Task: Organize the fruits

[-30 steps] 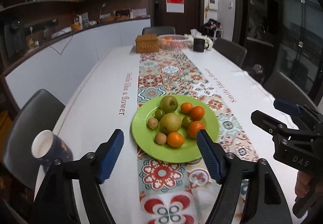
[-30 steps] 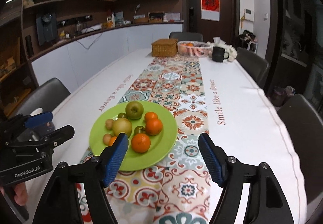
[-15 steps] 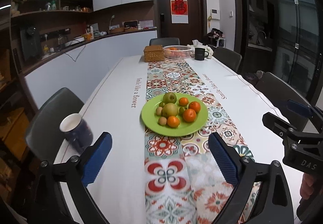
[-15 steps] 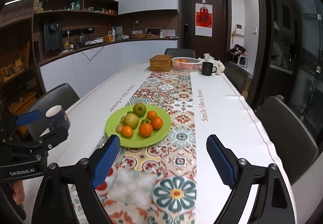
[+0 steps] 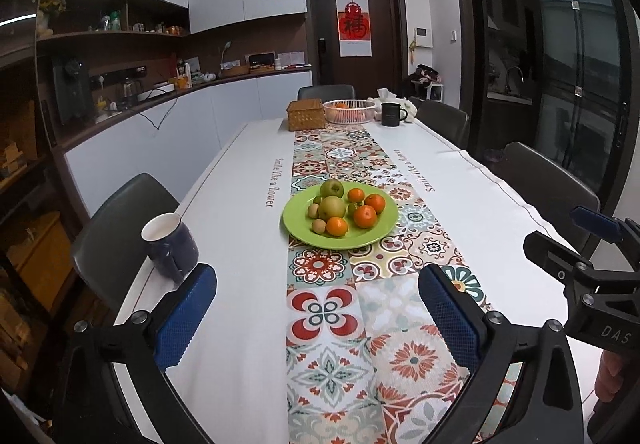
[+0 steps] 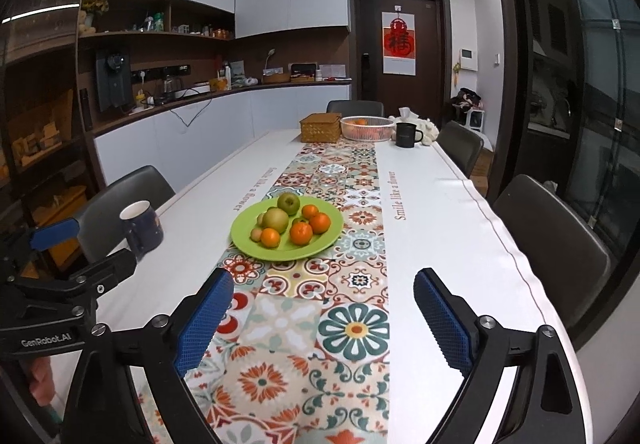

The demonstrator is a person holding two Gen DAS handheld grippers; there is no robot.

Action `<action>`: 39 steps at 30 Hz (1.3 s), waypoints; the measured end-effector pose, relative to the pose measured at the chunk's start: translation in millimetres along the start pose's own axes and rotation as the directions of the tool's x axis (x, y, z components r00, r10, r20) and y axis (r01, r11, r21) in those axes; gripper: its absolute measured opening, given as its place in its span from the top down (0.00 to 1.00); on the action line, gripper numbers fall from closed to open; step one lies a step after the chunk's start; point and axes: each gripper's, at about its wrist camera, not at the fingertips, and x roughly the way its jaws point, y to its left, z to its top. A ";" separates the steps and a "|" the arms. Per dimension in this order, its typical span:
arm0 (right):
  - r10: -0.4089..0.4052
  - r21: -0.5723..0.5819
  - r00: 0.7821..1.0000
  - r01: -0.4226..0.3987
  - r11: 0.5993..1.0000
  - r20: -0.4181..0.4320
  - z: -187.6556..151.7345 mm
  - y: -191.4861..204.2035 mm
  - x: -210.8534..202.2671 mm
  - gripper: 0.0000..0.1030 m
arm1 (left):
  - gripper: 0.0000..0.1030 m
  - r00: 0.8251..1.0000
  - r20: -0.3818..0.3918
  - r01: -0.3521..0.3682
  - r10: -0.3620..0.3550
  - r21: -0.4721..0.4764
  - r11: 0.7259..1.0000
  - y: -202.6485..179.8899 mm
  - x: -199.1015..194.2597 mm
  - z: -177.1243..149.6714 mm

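A green plate (image 5: 378, 234) (image 6: 320, 244) sits on the patterned table runner and holds a green apple (image 5: 331, 188) (image 6: 289, 203), a yellow pear (image 5: 331, 207) (image 6: 275, 219), several oranges (image 5: 364, 215) (image 6: 301, 233) and small brown fruits (image 5: 319, 225). My left gripper (image 5: 318, 314) is open and empty, held back from the plate near the table's front edge. My right gripper (image 6: 324, 310) is open and empty too, to the right of the left one. A white basket (image 5: 349, 111) (image 6: 367, 128) with oranges stands at the table's far end.
A dark blue mug (image 5: 170, 246) (image 6: 141, 229) stands at the left table edge. A wicker box (image 5: 305, 115) (image 6: 321, 127) and a black mug (image 5: 391, 114) (image 6: 406, 134) stand by the basket. Grey chairs (image 5: 550, 184) line both sides.
Both grippers have pulled back and up from the plate, which now looks smaller and farther. Both stay open and empty.
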 end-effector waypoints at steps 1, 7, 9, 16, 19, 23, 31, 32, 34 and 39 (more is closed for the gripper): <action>-0.003 0.000 1.000 0.003 1.000 0.001 -2.0 1.0 -3.8 0.10 | 0.00 1.000 0.003 0.002 -0.002 0.000 1.000 -1.0 -3.1 -0.8; -0.001 0.008 1.000 0.001 1.000 0.013 -3.1 -0.5 -15.3 0.10 | 0.00 1.000 0.031 -0.002 0.002 0.000 1.000 -2.7 -18.2 -2.9; 0.000 0.009 1.000 0.000 1.000 0.017 -3.5 -0.3 -18.1 0.10 | 0.00 0.999 0.037 -0.003 0.003 0.001 1.000 -3.2 -21.8 -2.7; 0.005 0.008 1.000 -0.006 1.000 0.021 -4.6 0.3 -21.3 0.10 | 0.00 0.999 0.048 -0.019 0.019 -0.003 1.000 -3.1 -29.9 -4.4; 0.003 0.004 1.000 -0.003 1.000 0.025 -5.2 1.1 -21.2 0.10 | 0.00 0.999 0.048 -0.020 0.020 -0.005 1.000 -1.9 -30.0 -5.3; 0.005 0.004 1.000 -0.005 1.000 0.023 -6.0 2.3 -21.4 0.10 | 0.00 0.999 0.047 0.000 0.001 -0.013 1.000 -0.2 -31.1 -7.0; 0.003 0.006 1.000 -0.003 1.000 0.018 -6.8 3.9 -21.5 0.10 | 0.00 0.998 0.060 -0.005 0.006 -0.013 1.000 1.2 -33.0 -6.9; 0.003 0.005 1.000 -0.003 1.000 0.017 -5.9 3.6 -21.2 0.10 | 0.00 0.998 0.058 -0.006 0.006 -0.012 1.000 1.1 -32.6 -7.1; 0.002 0.005 1.000 -0.002 1.000 0.017 -6.2 3.5 -21.2 0.10 | 0.00 0.999 0.054 -0.004 0.005 -0.013 1.000 1.7 -31.7 -7.1; 0.004 0.003 1.000 -0.004 1.000 0.015 -6.3 3.4 -21.2 0.10 | 0.00 0.998 0.055 -0.003 0.004 -0.013 1.000 2.4 -31.3 -7.7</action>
